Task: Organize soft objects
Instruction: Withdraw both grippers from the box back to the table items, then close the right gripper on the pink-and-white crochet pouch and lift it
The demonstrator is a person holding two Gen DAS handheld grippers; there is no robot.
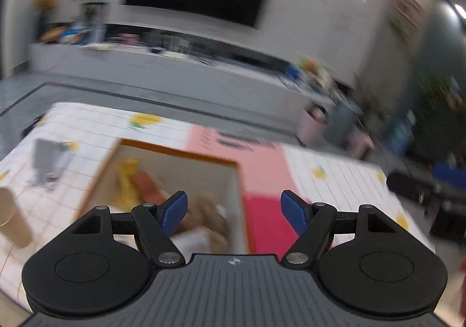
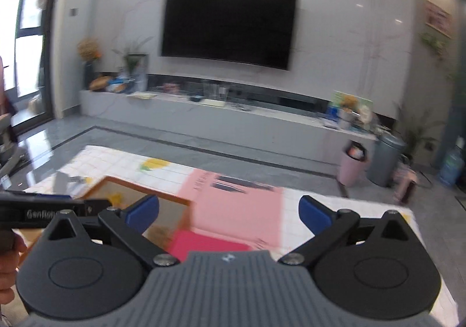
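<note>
Living-room tabletop (image 1: 343, 178) under a checked cloth: both the left gripper (image 1: 233, 212) and right gripper (image 2: 228, 214) hover with jaws apart and empty, while soft toys (image 1: 139, 184) sit gathered in the open box (image 1: 174, 152) just ahead of the left gripper, likely for sorting.

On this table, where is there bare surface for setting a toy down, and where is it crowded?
Bare tablecloth lies right of the pink sheet, and a strip runs behind the box at the far edge. The box itself is crowded with soft toys. Left of it stand a grey item and a beige cup. Both tools are open, holding nothing.
</note>
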